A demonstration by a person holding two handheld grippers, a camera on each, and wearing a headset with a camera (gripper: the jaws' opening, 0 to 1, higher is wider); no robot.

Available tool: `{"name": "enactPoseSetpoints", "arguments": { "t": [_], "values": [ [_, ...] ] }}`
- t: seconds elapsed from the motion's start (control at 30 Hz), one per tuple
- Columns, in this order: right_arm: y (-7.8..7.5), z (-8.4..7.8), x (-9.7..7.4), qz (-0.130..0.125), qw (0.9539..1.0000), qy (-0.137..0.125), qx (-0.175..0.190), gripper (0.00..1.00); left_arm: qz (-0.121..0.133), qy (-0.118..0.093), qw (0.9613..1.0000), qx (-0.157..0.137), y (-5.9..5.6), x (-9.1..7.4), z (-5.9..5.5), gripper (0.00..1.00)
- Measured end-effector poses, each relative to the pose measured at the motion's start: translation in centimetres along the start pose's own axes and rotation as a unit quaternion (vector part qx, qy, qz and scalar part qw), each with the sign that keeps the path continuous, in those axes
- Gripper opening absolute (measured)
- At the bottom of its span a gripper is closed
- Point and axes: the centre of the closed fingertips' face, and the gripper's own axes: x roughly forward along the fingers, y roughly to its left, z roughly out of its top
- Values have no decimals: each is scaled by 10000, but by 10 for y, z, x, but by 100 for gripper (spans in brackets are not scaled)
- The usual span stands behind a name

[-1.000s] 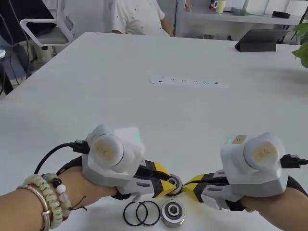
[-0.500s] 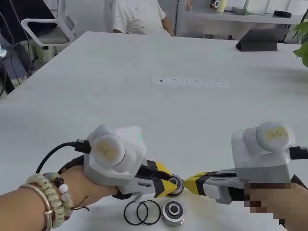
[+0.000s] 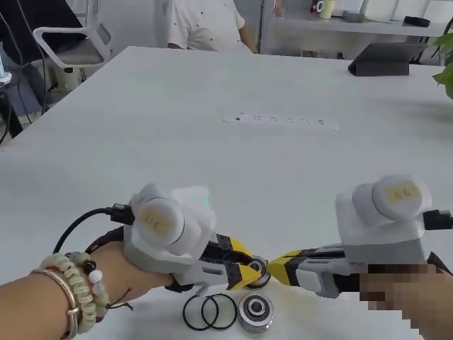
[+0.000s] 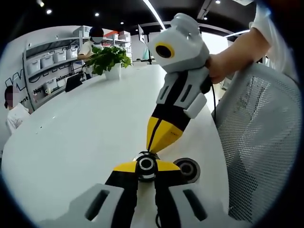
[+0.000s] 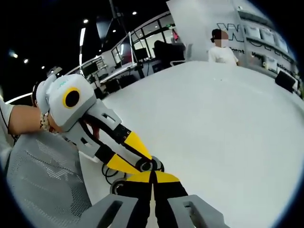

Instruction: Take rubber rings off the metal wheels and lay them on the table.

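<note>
Bright light from ceiling lamps (image 5: 85,21), soft shadows on the table (image 3: 212,163); gripper views bend at the edges.

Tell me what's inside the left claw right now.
The left claw holds a metal wheel between its yellow tips; the right claw meets it from the opposite side. They cover its rim, so whatever sits around it is hidden.

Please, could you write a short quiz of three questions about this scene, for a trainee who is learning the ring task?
1. True or false: the left claw grips a small silver metal wheel.
2. How many thin black rubber rings lie loose on the white table?
3. The right claw is: A wide open; B shut; C holding a cup.
Key: 1 true; 2 two; 3 B.
</note>
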Motion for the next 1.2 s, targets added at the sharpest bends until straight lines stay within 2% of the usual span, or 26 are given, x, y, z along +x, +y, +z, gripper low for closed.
{"name": "enactPoseSetpoints", "arguments": {
  "t": [0.37, 0.73, 0.8, 0.83, 0.87, 0.9, 0.93, 1.0, 1.2],
  "values": [
    [3, 2, 1, 36, 9999, 3, -144, 0, 8, -13, 10000, -1, 0, 1, 0, 7],
    [6, 4, 1, 110, 9998, -48, -132, 0, 18, -29, 10000, -54, 1, 2, 0, 7],
    [9, 7, 1, 182, 9997, -125, -129, 0, 17, -35, 10000, -68, 1, 2, 0, 7],
    [16, 17, 2, 335, 9987, -375, -98, 0, 17, -47, 10000, -70, 1, 2, 0, 7],
    [16, 12, 0, 320, 9993, -179, -60, 0, 37, -56, 10000, -72, 2, 2, 0, 7],
    [7, 12, 2, 30, 9994, -153, -306, 0, 40, -62, 9999, -78, 2, 2, 1, 7],
    [7, 10, 3, 0, 9991, -130, -401, 0, 48, -64, 9999, -82, 2, 2, 1, 7],
    [8, 10, 3, 81, 9997, -150, -178, 0, 69, -68, 9999, -77, 2, 2, 1, 7],
    [-3, 3, 1, -101, 9999, -37, -105, 0, 148, -22, 9997, -180, 4, 3, 1, 8]
  ]
}}
